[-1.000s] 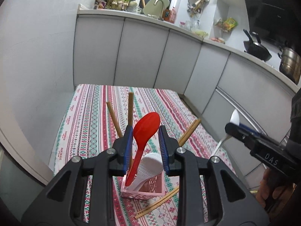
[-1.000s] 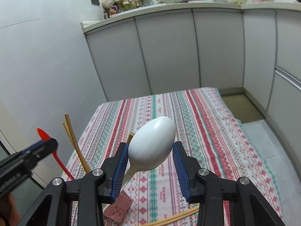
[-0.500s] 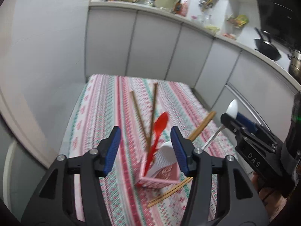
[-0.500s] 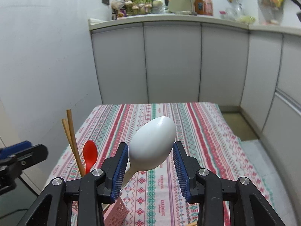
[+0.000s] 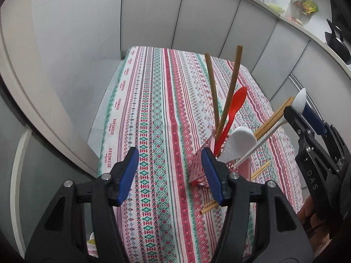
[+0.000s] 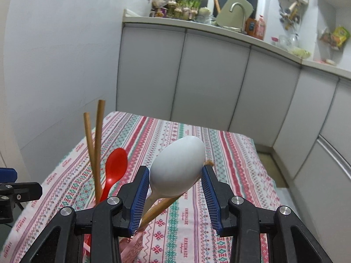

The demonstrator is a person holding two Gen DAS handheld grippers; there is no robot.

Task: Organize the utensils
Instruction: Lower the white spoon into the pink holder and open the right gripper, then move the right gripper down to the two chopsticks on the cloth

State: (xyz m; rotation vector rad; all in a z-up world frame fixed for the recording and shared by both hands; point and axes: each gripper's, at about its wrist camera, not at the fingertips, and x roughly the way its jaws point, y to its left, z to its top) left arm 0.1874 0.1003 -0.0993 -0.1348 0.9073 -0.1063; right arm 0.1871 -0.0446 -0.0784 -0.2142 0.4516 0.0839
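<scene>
Tablecloth (image 5: 153,114): lengthwise stripes of red, green and pink on white, with bands of small diamond and cross motifs and lines of dark lettering.
Basket (image 5: 198,166): pink, perforated walls.
Red spoon (image 5: 235,105): plain bright red.
White spoon (image 6: 177,168): plain glossy white.
White rice paddle (image 5: 239,144): white, finely dotted face.
Chopsticks (image 5: 229,92): light brown wood.
Left gripper (image 5: 170,175): black frame, ribbed blue pads, silver screws.
Right gripper (image 6: 175,194): black frame, ribbed blue pads, silver screws; pale letters on its side.
Cabinet fronts (image 6: 210,83): flat pale grey.
Wall (image 6: 54,61): white.
</scene>
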